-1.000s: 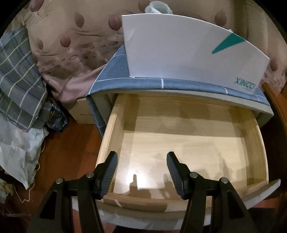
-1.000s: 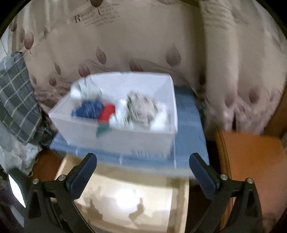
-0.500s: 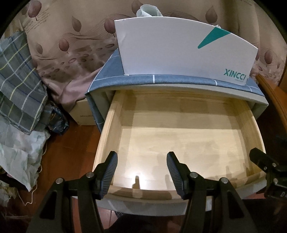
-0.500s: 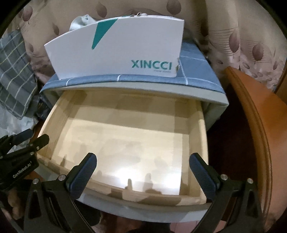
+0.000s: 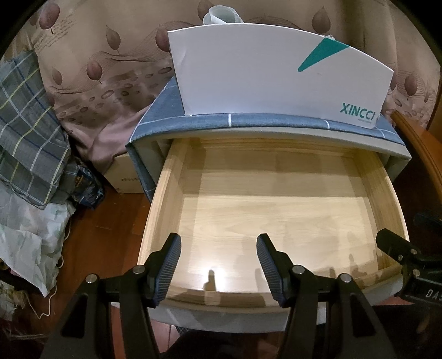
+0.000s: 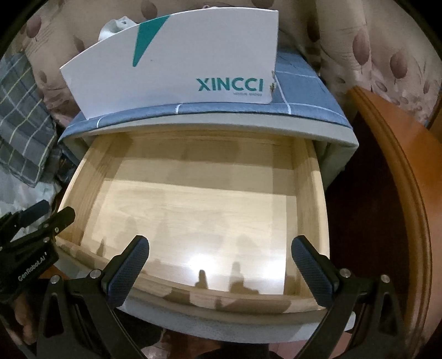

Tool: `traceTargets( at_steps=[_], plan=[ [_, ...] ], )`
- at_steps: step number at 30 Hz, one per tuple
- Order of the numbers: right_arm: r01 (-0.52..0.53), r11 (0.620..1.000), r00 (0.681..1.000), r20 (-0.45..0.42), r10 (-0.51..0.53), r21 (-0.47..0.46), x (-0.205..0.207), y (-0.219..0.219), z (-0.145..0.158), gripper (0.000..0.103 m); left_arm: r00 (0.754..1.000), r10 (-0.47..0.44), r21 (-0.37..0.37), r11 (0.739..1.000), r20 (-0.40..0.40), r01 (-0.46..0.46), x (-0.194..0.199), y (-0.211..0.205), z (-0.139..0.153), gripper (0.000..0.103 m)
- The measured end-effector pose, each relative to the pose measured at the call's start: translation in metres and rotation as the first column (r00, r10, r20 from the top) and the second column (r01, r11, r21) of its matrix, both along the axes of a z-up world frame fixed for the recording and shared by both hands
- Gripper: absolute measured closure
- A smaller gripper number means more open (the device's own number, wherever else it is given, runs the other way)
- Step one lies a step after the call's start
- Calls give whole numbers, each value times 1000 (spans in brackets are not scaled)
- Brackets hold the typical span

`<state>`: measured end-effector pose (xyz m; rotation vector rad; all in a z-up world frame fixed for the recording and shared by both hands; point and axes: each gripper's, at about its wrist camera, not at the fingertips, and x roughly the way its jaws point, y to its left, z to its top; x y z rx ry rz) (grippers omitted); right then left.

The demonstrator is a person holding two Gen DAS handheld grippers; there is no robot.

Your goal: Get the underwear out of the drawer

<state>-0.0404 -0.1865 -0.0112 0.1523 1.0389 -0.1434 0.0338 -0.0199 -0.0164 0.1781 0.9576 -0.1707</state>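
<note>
The light wooden drawer (image 5: 276, 215) stands pulled out of a small cabinet, and its bottom shows bare in both views (image 6: 199, 210); I see no underwear inside it. A white XINCCI box (image 5: 265, 71) stands on the cabinet's blue checked top, with pale cloth (image 5: 221, 13) sticking up behind its rim. The box also shows in the right wrist view (image 6: 176, 66). My left gripper (image 5: 218, 248) is open and empty above the drawer's front edge. My right gripper (image 6: 221, 251) is open wide and empty above the front edge too.
A plaid cloth (image 5: 25, 129) and crumpled white fabric (image 5: 27, 237) pile at the left on the wooden floor. A leaf-patterned curtain (image 5: 110, 63) hangs behind. An orange wooden furniture edge (image 6: 397, 176) stands at the right. A cardboard box (image 5: 124, 176) sits left of the cabinet.
My right gripper dropped from facing the box's open top down to the drawer's front edge. My left gripper drew back a little from the drawer. Both stayed open.
</note>
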Motion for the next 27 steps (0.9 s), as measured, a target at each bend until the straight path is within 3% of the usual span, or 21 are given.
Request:
traceTargets(
  at_steps=[27],
  plan=[
    [-8, 1000, 1000, -29, 7, -28, 3, 9, -4, 1, 1000, -9, 2, 1000, -1, 9, -1, -2, -1, 45]
  ],
)
